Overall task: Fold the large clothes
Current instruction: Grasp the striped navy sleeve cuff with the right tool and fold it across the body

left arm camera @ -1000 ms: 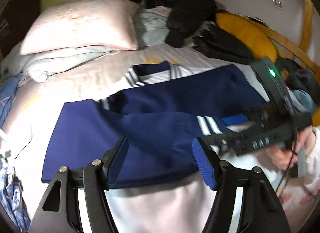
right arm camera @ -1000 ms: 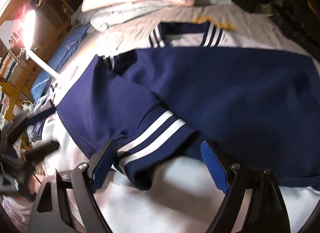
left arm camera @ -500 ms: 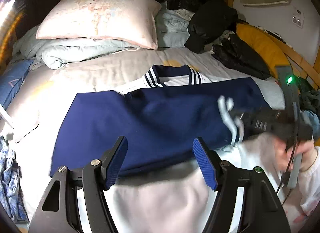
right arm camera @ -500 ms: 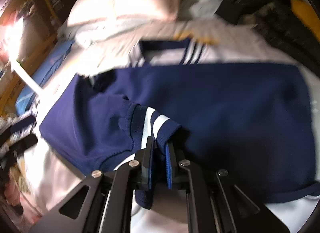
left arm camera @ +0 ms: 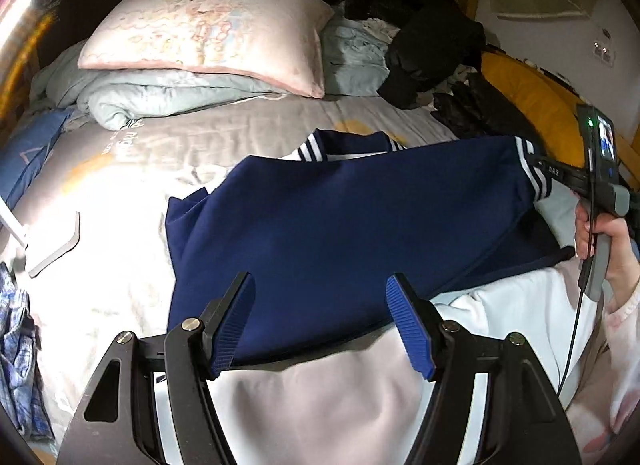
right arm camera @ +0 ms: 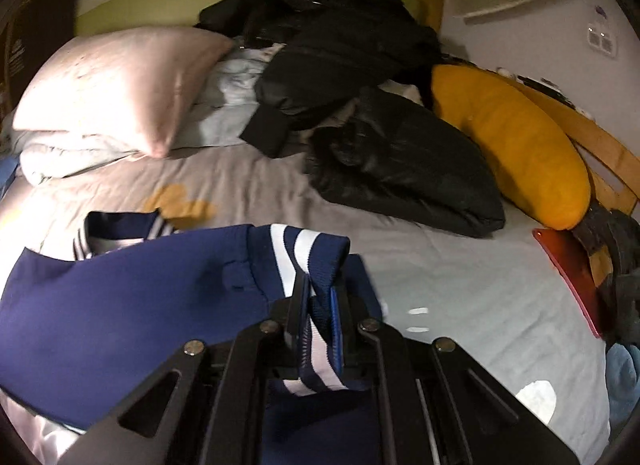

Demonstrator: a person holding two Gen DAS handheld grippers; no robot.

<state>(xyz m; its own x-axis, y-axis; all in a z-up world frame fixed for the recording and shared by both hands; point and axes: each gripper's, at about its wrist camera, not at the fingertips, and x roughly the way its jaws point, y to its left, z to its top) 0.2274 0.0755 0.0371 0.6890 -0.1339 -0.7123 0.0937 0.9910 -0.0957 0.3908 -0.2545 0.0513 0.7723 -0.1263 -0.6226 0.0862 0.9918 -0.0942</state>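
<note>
A navy and white jacket lies on the bed, its white body near me and its navy sleeves folded across. My left gripper is open and empty, hovering above the jacket's navy part. My right gripper is shut on the striped cuff of a navy sleeve and holds it stretched out to the right. In the left wrist view the right gripper shows at the far right, with the cuff pinched.
A pink pillow and pale folded quilt lie at the head of the bed. Black coats and a yellow bolster sit at the back right. A red flat item lies at the right edge. Blue plaid cloth hangs at left.
My right gripper closed on the striped sleeve cuff and pulled it from the jacket's middle out to the right. The left gripper stayed open and rose slightly.
</note>
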